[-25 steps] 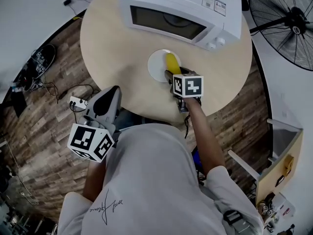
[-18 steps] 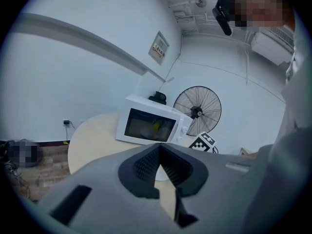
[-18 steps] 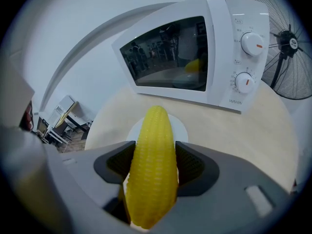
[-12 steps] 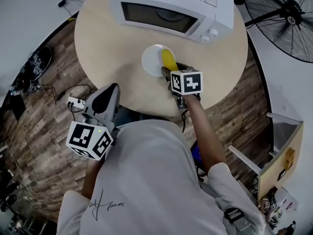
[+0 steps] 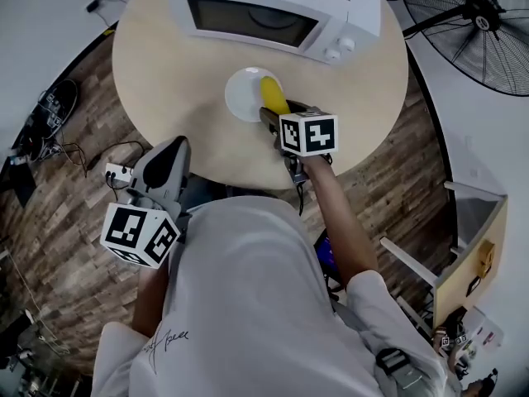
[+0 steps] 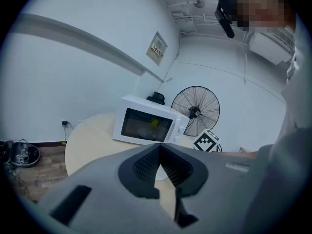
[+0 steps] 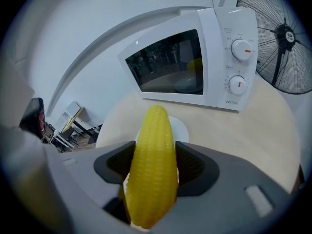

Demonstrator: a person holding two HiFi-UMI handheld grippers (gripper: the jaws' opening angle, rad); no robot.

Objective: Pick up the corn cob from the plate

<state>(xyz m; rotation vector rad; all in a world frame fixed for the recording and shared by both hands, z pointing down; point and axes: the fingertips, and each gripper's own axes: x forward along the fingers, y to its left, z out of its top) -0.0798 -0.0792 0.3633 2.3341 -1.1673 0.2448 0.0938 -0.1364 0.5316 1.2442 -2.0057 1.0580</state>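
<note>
Corn cob [image 7: 153, 165] sits clamped in my right gripper [image 5: 273, 121] over the plate [image 5: 238, 98]; my left gripper [image 6: 160, 165] is closed on nothing. I judge the lift begun: next, raise it clear, grip firm

1 cob [image 5: 273, 96], 1 plate [image 5: 240, 98], 1 micro [image 5: 264, 11]

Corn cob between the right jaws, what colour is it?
The cob is plain yellow, clearest in the right gripper view.

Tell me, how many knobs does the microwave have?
2. Both are on the right-hand panel of the microwave: the upper knob, and the lower knob straight below it. No others show.
</note>
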